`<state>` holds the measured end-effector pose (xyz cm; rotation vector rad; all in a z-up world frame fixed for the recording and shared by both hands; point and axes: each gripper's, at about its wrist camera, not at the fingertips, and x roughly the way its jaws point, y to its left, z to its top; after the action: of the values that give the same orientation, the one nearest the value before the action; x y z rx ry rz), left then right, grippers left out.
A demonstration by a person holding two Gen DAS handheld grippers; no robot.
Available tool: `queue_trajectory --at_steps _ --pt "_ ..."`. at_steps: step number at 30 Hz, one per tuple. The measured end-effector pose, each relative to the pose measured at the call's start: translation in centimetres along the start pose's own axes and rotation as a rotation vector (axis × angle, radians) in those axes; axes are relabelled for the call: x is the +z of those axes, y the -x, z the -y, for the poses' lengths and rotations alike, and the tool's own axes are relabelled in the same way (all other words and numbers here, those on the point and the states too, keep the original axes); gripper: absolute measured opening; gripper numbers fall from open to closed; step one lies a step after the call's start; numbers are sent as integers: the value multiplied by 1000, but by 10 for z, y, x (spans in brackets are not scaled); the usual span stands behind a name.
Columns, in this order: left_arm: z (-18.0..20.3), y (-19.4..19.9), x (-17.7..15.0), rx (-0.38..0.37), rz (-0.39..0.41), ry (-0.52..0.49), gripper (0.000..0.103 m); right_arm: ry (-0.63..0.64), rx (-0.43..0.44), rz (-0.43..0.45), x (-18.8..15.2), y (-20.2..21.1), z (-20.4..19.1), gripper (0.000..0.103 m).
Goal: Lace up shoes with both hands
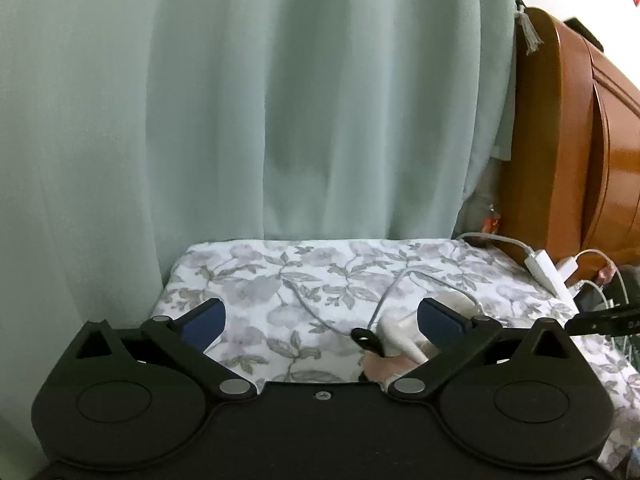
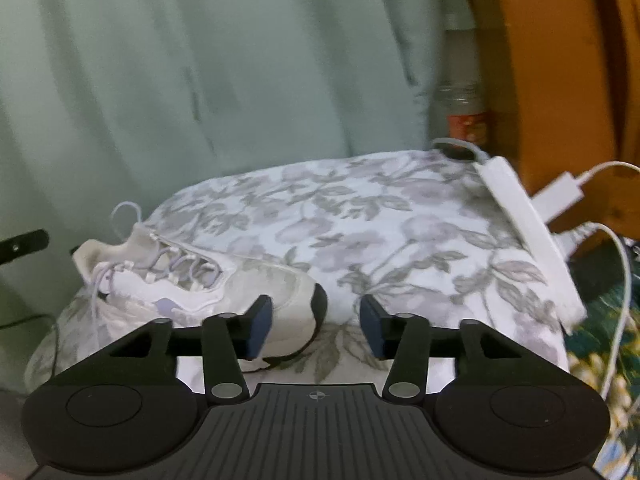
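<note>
On the flowery cloth [image 2: 400,216] lies a white shoe [image 2: 208,288], on its side, toe toward the right gripper [image 2: 316,328]. Its pale laces [image 2: 180,268] hang loose, so the lacing is probably just starting. The right gripper is partly open with nothing between its fingers; the toe sits just behind the left finger. The left gripper [image 1: 320,320] is wide open and empty too, near the shoe's heel [image 1: 400,332], likely ready to catch a lace. A white charger [image 2: 528,240] lies well apart.
</note>
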<state>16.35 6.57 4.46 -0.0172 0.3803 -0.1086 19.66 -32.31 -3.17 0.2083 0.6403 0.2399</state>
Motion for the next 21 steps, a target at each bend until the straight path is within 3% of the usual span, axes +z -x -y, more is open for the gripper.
queue_trajectory --at_steps 1,3,4,8,13,21 --pt "4 2 0 0 7 -3 101 -3 -15 8 -2 3 -3 56" --pt "11 7 -2 0 23 3 101 -5 -25 23 -8 9 -10 84" --pt "13 11 -4 1 32 8 101 -5 -26 29 -10 12 -14 91" --pt "19 19 -10 -4 52 26 101 28 -43 43 -20 24 -35 102" --pt "23 38 -19 20 61 39 102 75 -55 34 -30 36 -60 103" --pt "24 55 -30 -3 39 68 102 153 -82 46 -43 52 -94 103"
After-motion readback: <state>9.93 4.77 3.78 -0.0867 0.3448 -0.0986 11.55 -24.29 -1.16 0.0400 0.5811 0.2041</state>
